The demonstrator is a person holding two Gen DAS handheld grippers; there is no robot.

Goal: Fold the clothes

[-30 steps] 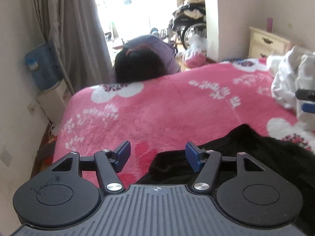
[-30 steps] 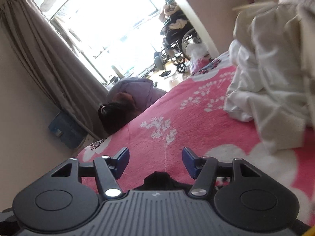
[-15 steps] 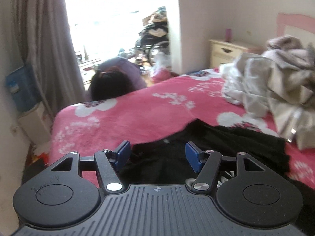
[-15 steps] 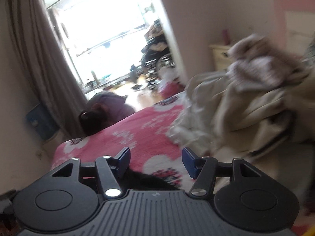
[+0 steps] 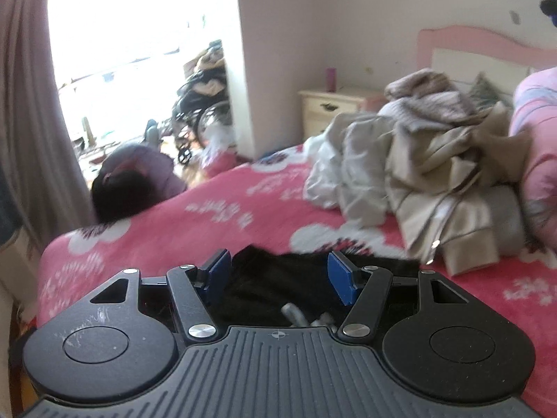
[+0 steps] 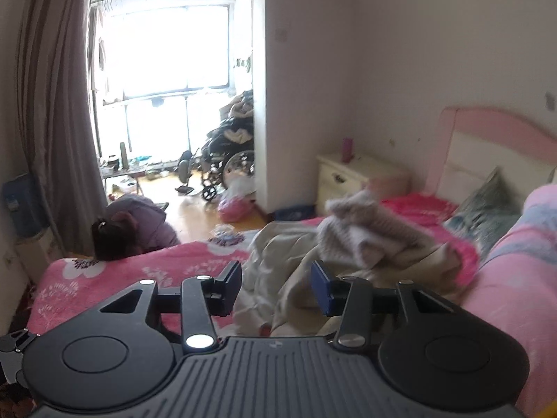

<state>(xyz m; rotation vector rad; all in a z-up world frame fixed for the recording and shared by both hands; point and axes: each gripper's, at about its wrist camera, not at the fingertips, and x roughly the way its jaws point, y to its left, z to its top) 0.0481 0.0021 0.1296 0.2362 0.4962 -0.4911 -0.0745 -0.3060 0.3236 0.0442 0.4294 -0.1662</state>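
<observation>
Both grippers, left (image 5: 278,275) and right (image 6: 276,287), released and empty above the pink blanket (image 5: 209,223); black garment (image 5: 289,278) lies below the left, unfolded beige clothes heap (image 5: 417,163) beyond, so whichever piece comes next needs an edge grasped.

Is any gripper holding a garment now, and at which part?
No. Left gripper and right gripper are open, holding nothing; black garment lies under the left.

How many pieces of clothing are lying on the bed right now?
2 can be told apart, maybe more: a black garment spread flat near the bed's foot, and a light jumbled pile toward the headboard. The pile likely holds several pieces, too tangled to count.
</observation>
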